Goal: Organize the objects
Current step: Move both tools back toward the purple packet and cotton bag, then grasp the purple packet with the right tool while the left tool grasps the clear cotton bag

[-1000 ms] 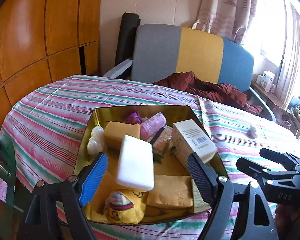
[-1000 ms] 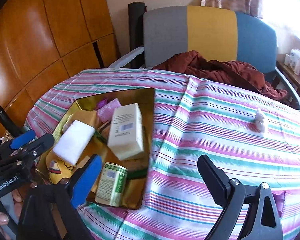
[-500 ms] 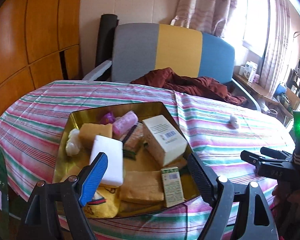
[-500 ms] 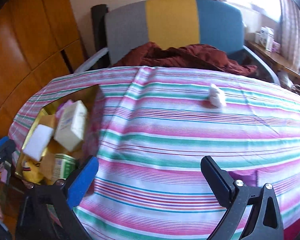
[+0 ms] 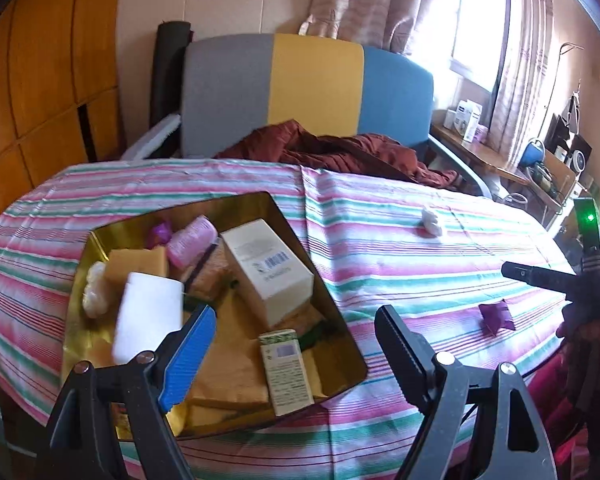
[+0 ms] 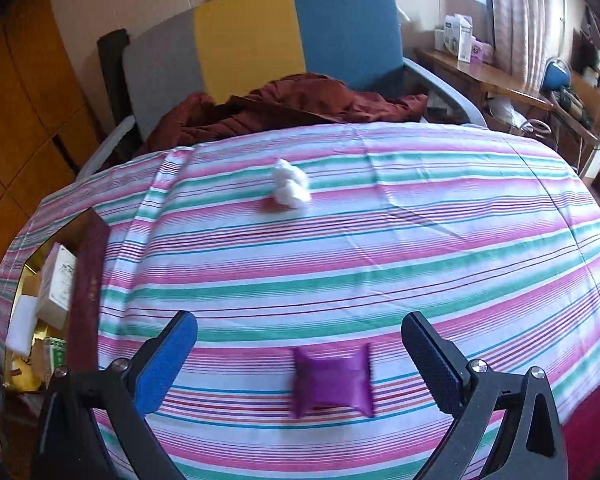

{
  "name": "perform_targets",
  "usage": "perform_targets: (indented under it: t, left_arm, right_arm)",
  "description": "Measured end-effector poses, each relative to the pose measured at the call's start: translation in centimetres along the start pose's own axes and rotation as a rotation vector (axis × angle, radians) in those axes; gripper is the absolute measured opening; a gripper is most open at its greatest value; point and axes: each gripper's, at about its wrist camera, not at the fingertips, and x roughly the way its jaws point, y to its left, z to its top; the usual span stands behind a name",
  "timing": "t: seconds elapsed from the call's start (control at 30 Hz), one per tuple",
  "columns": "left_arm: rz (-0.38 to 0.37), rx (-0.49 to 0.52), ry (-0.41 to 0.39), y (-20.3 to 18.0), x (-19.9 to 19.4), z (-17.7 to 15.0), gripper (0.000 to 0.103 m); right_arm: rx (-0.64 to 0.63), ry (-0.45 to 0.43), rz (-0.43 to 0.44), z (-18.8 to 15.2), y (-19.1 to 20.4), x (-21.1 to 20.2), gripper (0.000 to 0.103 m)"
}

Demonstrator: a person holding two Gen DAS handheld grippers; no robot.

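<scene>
1. Since the earlier frames, the right tongs [image 6: 299, 354] have swung away from the gold tray [image 5: 342, 330] and across the striped cloth, so the tray now sits at the far left edge of the right wrist view; their jaws have just been opening and now stand wide apart, with nothing pressed between them. The left tongs [image 5: 294, 346] have drifted a little to the right along the tray.

2. Left side, done so far: the gold tray on the bench [image 6: 380, 248] already holds most of the things: a white cotton wad [image 5: 94, 290], a yellow sponge [image 5: 138, 260], a white foam block [image 5: 148, 316], a pink roll [image 5: 192, 236], a cream carton [image 5: 266, 266] and a small green-printed box [image 5: 286, 366], lying loosely on one another.

3. The left tongs hover over the tray's near edge, jaws apart and holding nothing.

4. Middle, still left: a purple sachet [image 6: 332, 380] lies flat on the cloth, well apart from the tray and framed between the open right jaws but not touched. I judge it the next pick.

5. Farther back, a white cotton ball [image 6: 290, 186] also lies loose on the cloth, near the far edge.

6. Judged from this, the job is mostly done: two strays remain outside the tray.
</scene>
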Motion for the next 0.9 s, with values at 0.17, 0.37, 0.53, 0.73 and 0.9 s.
perform_targets:
  t: [0.17, 0.37, 0.53, 0.73, 0.9]
  left_arm:
    - [-0.052, 0.009, 0.039, -1.1, 1.0, 0.0, 0.078]
    - [-0.104, 0.063, 0.074, -3.8, 2.1, 0.2, 0.078]
    - [-0.121, 0.109, 0.097, -5.8, 3.3, 0.4, 0.078]
    - [-0.148, 0.143, 0.129, -7.9, 5.3, 1.3, 0.077]
    - [-0.201, 0.126, 0.191, -9.6, 8.4, 2.9, 0.064]
  right_arm:
    - [0.021, 0.095, 0.017, -0.3, -2.6, 1.4, 0.103]
    - [-0.031, 0.232, 0.017, -1.8, -1.8, 4.6, 0.091]
    - [-0.061, 0.282, -0.014, -2.5, -1.3, 5.8, 0.091]
    - [-0.117, 0.332, -0.063, -3.4, -0.7, 7.1, 0.054]
    - [-0.081, 0.293, -0.054, -3.0, -1.4, 6.6, 0.05]
